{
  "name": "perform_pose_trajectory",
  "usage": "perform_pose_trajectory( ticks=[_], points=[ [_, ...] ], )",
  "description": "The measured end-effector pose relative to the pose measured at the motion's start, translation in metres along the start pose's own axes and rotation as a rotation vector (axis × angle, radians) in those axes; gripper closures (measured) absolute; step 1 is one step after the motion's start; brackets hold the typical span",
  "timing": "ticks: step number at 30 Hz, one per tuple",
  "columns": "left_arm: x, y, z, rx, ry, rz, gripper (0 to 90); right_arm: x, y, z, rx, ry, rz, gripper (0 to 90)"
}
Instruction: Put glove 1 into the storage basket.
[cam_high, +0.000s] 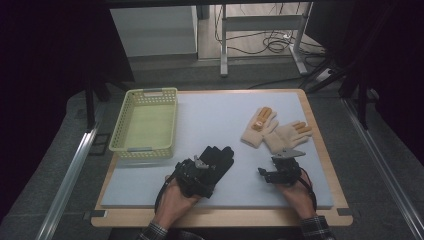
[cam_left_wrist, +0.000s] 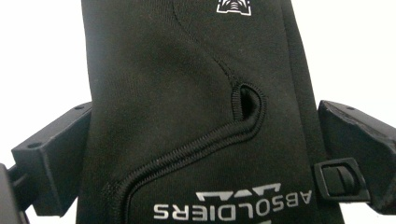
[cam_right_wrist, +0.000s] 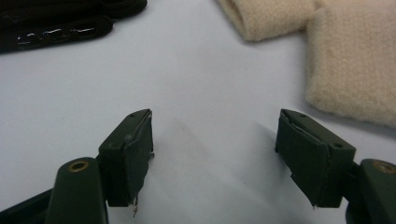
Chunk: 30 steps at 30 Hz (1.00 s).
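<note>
Left gripper (cam_high: 200, 170) straddling black glove (cam_high: 217, 159) at near centre, grip uncertain; right gripper (cam_high: 280, 167) spread empty near beige gloves (cam_high: 275, 131). Pickup step, probably; next: pinch, lift toward far-left basket (cam_high: 145, 147).

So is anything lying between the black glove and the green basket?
Nothing visible. The black glove sits between the jaws of the left gripper, and the white mat between it and the green basket is bare.
</note>
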<state>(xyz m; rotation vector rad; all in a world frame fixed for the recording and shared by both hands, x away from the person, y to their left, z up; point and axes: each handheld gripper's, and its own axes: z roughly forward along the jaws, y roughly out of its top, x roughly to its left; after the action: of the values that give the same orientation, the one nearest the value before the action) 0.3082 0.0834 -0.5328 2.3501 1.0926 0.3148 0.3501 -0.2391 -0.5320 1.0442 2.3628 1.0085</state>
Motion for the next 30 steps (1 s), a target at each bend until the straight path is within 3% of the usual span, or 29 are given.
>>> perform_pose_trajectory(
  ticks=[1,9,14,18,25,30],
  points=[
    [0.0,0.001,-0.001,0.006,0.001,-0.003,1.2,0.0,0.0,0.0,0.0,0.0,0.0,26.9],
    [0.014,0.002,-0.011,-0.006,0.012,-0.044,38.6,0.0,0.0,0.0,0.0,-0.001,-0.001,26.9],
    [0.013,0.004,-0.012,-0.001,0.017,-0.023,55.2,0.0,0.0,0.0,0.0,-0.002,-0.002,26.9],
    [0.016,0.003,-0.012,-0.02,0.006,-0.021,62.1,0.0,0.0,0.0,0.0,-0.002,-0.002,26.9],
    [0.024,0.002,-0.014,-0.035,-0.046,-0.098,64.6,0.0,0.0,0.0,0.0,-0.003,-0.002,26.9],
    [0.023,0.003,-0.018,-0.05,-0.037,-0.089,64.6,0.0,0.0,0.0,0.001,-0.003,-0.002,26.8]
  ],
)
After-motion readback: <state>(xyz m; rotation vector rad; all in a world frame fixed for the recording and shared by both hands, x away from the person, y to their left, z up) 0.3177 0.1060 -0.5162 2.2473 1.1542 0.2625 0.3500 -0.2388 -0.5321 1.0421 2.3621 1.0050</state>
